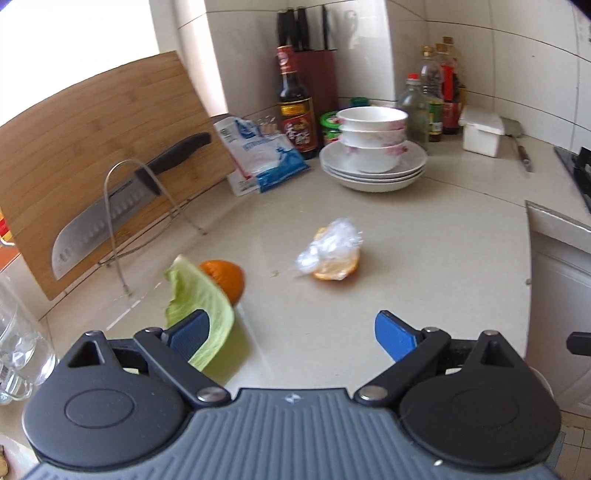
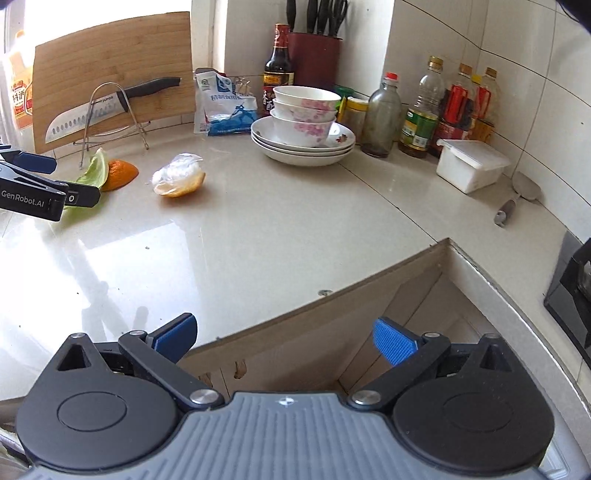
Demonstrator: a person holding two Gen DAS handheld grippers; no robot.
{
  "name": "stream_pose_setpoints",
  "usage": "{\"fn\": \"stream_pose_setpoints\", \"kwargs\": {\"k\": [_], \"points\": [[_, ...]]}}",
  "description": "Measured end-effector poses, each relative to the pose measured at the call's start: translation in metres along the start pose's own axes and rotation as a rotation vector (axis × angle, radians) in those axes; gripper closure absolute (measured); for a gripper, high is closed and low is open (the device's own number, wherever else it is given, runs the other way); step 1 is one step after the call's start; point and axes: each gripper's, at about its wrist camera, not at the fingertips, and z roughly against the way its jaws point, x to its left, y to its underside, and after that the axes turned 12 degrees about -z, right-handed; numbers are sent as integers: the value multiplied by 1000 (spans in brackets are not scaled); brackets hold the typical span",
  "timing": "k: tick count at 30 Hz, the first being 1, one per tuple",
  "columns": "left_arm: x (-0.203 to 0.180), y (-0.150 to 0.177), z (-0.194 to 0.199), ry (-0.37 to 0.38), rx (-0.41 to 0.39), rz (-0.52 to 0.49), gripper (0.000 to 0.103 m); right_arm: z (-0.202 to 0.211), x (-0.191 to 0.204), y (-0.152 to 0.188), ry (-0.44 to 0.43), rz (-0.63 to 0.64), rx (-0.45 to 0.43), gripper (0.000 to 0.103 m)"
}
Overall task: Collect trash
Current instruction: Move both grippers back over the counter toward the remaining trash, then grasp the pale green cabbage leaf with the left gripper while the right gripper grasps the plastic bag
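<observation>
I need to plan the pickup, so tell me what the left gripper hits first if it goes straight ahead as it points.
Probably the clear plastic wrap lying on an orange peel, near the centre line ahead of the open left gripper. The lettuce leaf lies off to its left side, by one finger. Depth is uncertain in this fisheye view.

Sunlit kitchen corner with white tiled walls

A pale glossy countertop (image 2: 258,229) reflects strong daylight from a window (image 1: 74,33) at 10 o'clock; white wall tiles (image 2: 461,40) with dark grout fill 12 to 2 o'clock, a black stove edge (image 2: 570,291) sits at 3 o'clock, and cabinet fronts (image 2: 295,354) show below the counter's notch.
</observation>
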Motion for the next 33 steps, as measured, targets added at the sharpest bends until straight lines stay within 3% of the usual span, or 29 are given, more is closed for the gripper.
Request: {"fn": "stream_pose_setpoints", "kwargs": {"k": [8, 13, 17, 20, 33], "points": [[32, 10, -29, -42, 21, 54, 13, -24, 19, -12, -12, 19, 28, 0], [35, 12, -59, -38, 59, 76, 37, -39, 26, -22, -16, 22, 41, 0], [33, 13, -77, -93, 87, 63, 42, -49, 30, -27, -24, 32, 53, 0], [32, 15, -87, -126, 111, 48, 53, -56, 32, -31, -32, 38, 60, 0], [36, 9, -98, -174, 124, 75, 55, -78, 43, -43, -97, 67, 73, 0]]}}
